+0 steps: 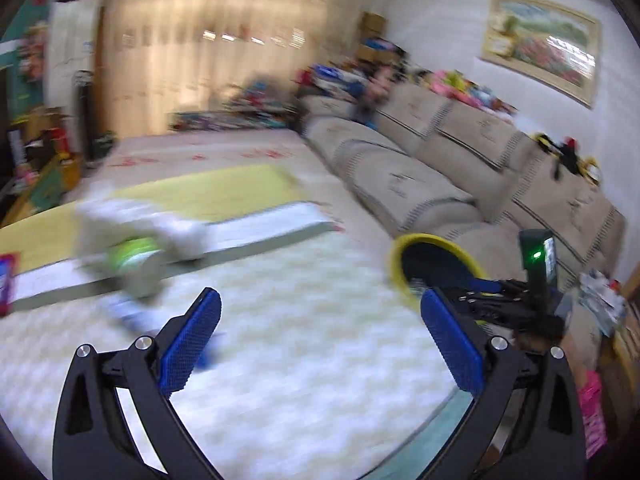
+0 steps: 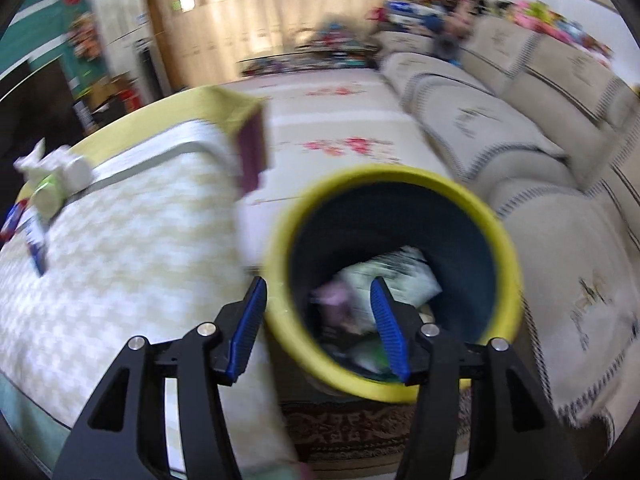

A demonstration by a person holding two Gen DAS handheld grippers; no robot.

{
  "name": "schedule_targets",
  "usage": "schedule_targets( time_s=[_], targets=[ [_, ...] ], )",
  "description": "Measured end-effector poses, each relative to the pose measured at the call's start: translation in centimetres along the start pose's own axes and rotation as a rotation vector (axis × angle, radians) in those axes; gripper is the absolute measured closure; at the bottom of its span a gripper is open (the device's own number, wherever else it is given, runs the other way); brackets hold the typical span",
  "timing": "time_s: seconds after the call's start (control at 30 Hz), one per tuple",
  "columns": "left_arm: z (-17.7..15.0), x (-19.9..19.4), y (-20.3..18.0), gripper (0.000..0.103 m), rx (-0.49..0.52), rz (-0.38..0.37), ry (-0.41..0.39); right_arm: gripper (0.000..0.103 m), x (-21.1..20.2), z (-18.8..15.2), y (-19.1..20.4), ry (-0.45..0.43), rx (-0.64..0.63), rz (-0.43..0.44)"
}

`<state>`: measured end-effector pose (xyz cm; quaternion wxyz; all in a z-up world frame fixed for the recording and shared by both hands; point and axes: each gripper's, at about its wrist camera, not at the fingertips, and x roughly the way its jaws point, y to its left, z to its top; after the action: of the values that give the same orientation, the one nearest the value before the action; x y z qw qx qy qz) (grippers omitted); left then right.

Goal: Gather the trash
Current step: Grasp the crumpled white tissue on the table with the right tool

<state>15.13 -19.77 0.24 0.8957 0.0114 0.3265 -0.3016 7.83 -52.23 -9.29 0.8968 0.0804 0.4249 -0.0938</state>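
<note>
While both views smear with motion blur, the right gripper (image 2: 318,326) hangs right over the mouth of the yellow-rimmed bin (image 2: 508,248), its blue pads spread wide with nothing between them, one pad outside the rim and the other over the dark interior. Down inside that bin sits crumpled trash: a pale plastic wrapper (image 2: 400,276) and something pinkish (image 2: 334,298) beside it, too blurred to name. Over on the left wrist view, the left gripper (image 1: 320,340) is also wide open and empty, hovering above the checked white-and-cream tablecloth (image 1: 280,320). Ahead of it, near the table's far-left side, lies a blurred cluster of rubbish: a green-labelled container (image 1: 134,256) with white crumpled paper (image 1: 160,224) against it, and a small blue-and-white scrap (image 1: 128,312) nearer the fingers. The same bin's rim (image 1: 432,240) peeks up past the table's right edge, with the right gripper's black frame (image 1: 520,304) just beside it. A beige sofa (image 1: 420,184) runs along the right wall under a framed painting (image 1: 540,44).
</note>
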Motion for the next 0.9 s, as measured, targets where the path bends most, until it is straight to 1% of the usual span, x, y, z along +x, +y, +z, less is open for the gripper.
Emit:
schedule_targets(
  time_s=[0.07,0.1,0.23,0.3,0.37,0.43,0.53,0.67,0.73,0.77,0.9],
  targets=[
    [-1.4,-2.1,3.5,0.005,-0.014,0.085,-0.027,0.051,0.5,1.3,3.8,-0.001,-0.059,0.047],
    [-2.2,-3.2,5.6,0.005,-0.029,0.139,-0.032,0.051,0.5,1.8,5.2,-0.004,-0.077,0.064],
    [-4.5,-5.9,11.8,0.005,-0.084,0.256,-0.028,0.051,0.6,4.6,11.6,-0.023,-0.152,0.172],
    [-5.3,-6.9,14.0,0.005,-0.119,0.287,-0.025,0.051,0.6,6.3,15.2,-0.032,-0.187,0.239],
    [-6.2,-7.9,16.1,0.005,-0.169,0.301,-0.027,0.050,0.5,7.5,17.8,-0.044,-0.219,0.281],
    [-6.8,-8.6,17.2,0.005,-0.195,0.303,-0.032,0.049,0.4,8.7,21.0,-0.058,-0.263,0.318],
    [-7.1,-9.0,17.7,0.005,-0.198,0.317,-0.035,0.048,0.3,10.0,25.4,-0.067,-0.329,0.378],
    [-6.7,-8.9,16.9,0.005,-0.193,0.311,-0.047,0.048,1.0,10.5,30.3,-0.055,-0.414,0.423],
    [-6.4,-9.1,16.4,0.005,-0.189,0.318,-0.058,0.048,1.8,11.0,32.3,-0.047,-0.450,0.419],
    [-6.3,-9.1,16.3,0.005,-0.189,0.322,-0.060,0.048,2.0,11.0,32.4,-0.047,-0.460,0.418],
    [-5.9,-8.9,16.0,0.005,-0.195,0.307,-0.062,0.048,3.6,11.9,35.0,-0.036,-0.482,0.408]
  ],
)
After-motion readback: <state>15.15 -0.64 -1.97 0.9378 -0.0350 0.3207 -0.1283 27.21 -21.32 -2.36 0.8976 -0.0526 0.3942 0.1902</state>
